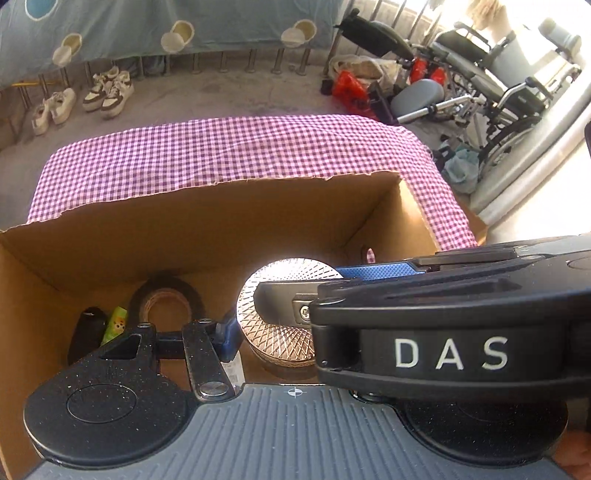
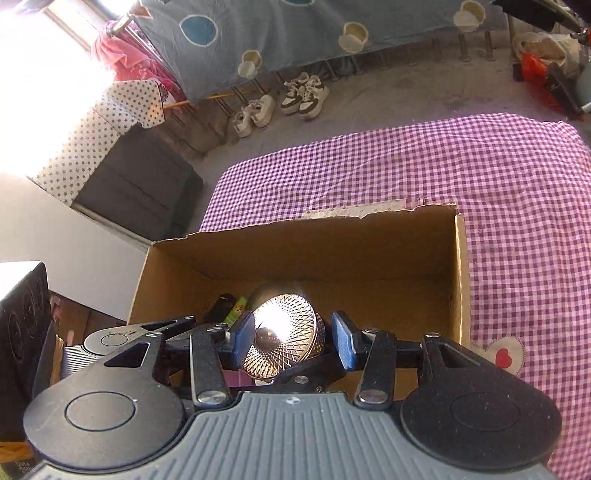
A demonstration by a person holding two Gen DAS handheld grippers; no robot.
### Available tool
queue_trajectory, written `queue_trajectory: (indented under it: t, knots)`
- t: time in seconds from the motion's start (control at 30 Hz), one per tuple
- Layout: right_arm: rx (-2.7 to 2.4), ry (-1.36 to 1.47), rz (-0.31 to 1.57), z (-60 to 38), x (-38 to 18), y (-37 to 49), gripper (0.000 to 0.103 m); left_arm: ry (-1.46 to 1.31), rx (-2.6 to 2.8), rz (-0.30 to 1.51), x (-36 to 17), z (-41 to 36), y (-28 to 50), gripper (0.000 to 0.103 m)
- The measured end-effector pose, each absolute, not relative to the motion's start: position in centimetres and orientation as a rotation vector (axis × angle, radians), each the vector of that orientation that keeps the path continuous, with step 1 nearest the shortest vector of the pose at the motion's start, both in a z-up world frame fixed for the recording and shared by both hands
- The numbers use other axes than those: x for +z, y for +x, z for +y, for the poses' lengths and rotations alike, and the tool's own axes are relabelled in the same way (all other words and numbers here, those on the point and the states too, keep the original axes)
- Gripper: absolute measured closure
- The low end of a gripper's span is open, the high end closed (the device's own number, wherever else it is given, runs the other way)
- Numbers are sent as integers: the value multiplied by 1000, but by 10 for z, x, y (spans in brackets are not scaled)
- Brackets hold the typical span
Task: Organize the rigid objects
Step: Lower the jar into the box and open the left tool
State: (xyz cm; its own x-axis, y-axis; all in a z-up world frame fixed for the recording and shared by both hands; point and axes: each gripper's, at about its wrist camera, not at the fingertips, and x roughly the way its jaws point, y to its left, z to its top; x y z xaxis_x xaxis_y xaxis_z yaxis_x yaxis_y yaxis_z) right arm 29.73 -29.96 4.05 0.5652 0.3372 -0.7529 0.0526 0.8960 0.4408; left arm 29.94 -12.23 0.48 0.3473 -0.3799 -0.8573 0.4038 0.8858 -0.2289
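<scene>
1 tin point(image 2: 282, 338) between right jaws

A lived-in home, likely a balcony or sunroom. Pairs of sneakers point(image 2: 299, 94) line the concrete floor point(image 1: 229, 92) under a hanging spotted bedsheet point(image 1: 147, 26); a folded wheelchair point(image 1: 491, 77) and red plastic bags point(image 1: 347, 86) crowd one corner. A purple gingham cloth point(image 2: 443, 162) covers the bench, and clothes point(image 2: 122, 55) hang by the bright window.

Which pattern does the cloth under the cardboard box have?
The cloth is purple-and-white gingham check, clearest in the right wrist view.
</scene>
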Motion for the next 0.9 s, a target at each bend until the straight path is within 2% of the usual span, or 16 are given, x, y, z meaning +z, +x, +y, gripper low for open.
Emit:
queue_trajectory:
  t: [0.5, 0.9]
  knots:
    - [162, 348, 1031, -300, 21, 338, 53, -70, -455, 1219, -15, -125, 330, 45]
    - [194, 402, 937, -305, 30, 332, 54, -121, -436, 1204, -9, -122, 328, 41]
